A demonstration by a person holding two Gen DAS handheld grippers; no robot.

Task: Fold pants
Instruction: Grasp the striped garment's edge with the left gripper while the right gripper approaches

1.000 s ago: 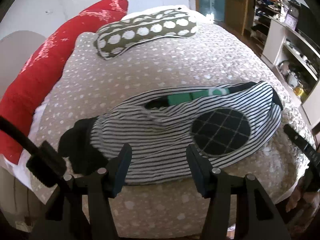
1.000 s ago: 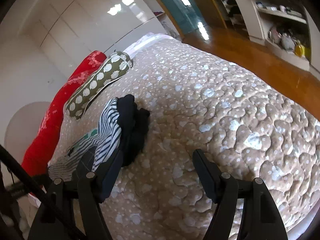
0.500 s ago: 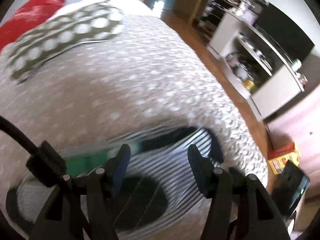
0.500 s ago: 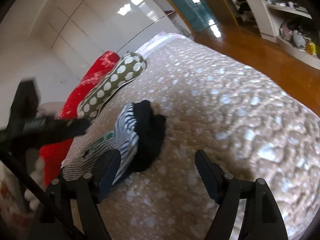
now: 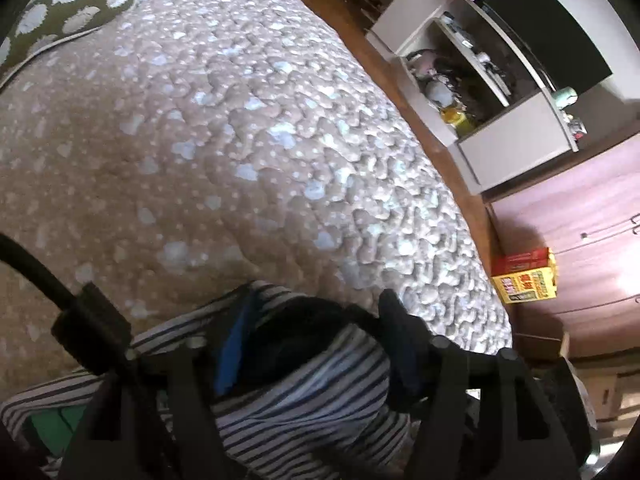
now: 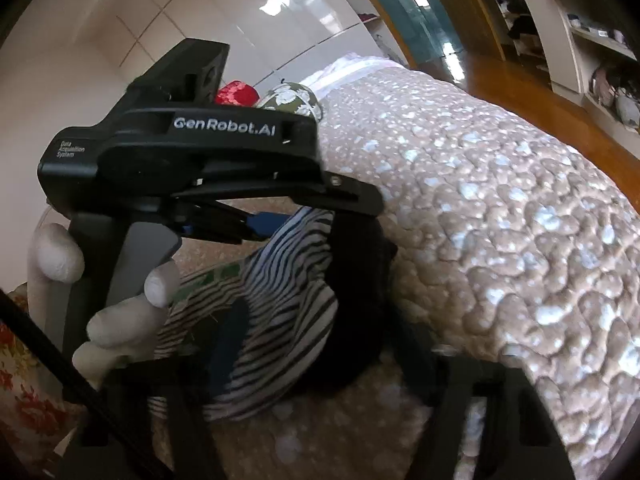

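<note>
Striped pants (image 5: 304, 392) fill the bottom of the left wrist view, bunched on the near edge of the bed (image 5: 208, 128). The left gripper (image 5: 316, 344) sits low over them, its jaws apart, one to either side of the black cuff end (image 5: 296, 336) (whether the pads touch the cloth I cannot tell). In the right wrist view the right gripper (image 6: 324, 364) is at the bottom of the frame, jaws spread wide, with the striped cloth and black cuff lying between and just beyond them. Above it, at centre left, a gloved left hand (image 6: 116, 312) holds the other gripper, marked GenRobot.AI. Farther off, the quilted beige bedspread runs toward the upper right. A green spotted pillow (image 5: 68, 4) lies at the upper left of the left view. Beyond the bed, a yellow box (image 5: 526, 280) stands on the wooden floor (image 6: 532, 92), and white shelves (image 5: 496, 80) stand at the upper right.
</note>
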